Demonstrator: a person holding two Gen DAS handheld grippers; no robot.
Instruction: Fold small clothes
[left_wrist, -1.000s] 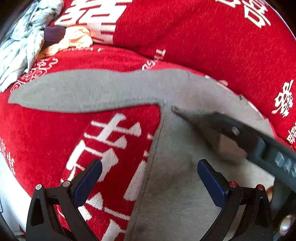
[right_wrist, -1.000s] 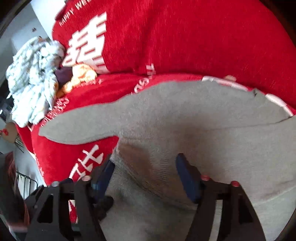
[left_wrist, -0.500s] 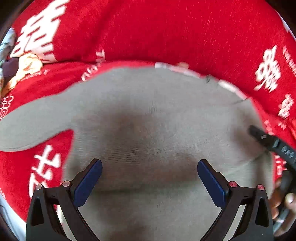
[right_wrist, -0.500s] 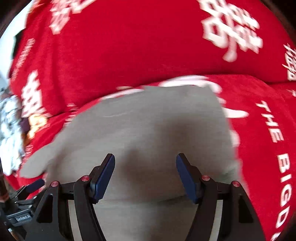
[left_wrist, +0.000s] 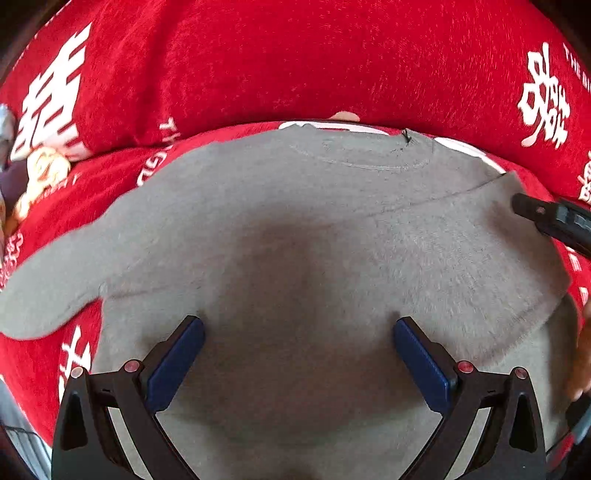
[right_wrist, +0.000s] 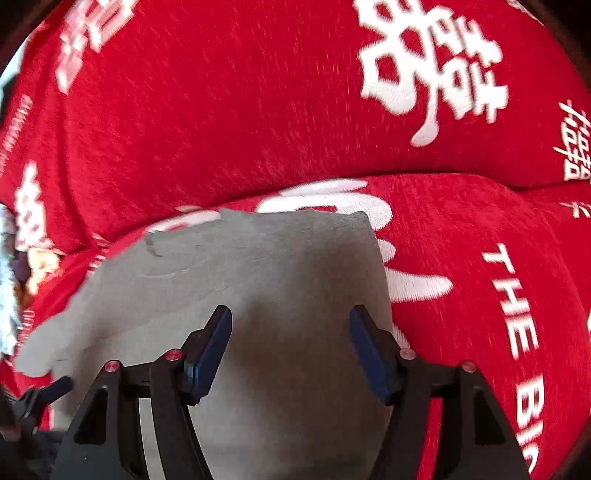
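The grey sweater (left_wrist: 295, 229) lay flat on the red sofa cover (left_wrist: 295, 62), neckline toward the backrest, one sleeve stretching left; its hem was cut off below. A second earlier the right sleeve lay unfolded. Left gripper (left_wrist: 297, 354) and right gripper (right_wrist: 290, 347) hovered over it, fingers spread, empty.
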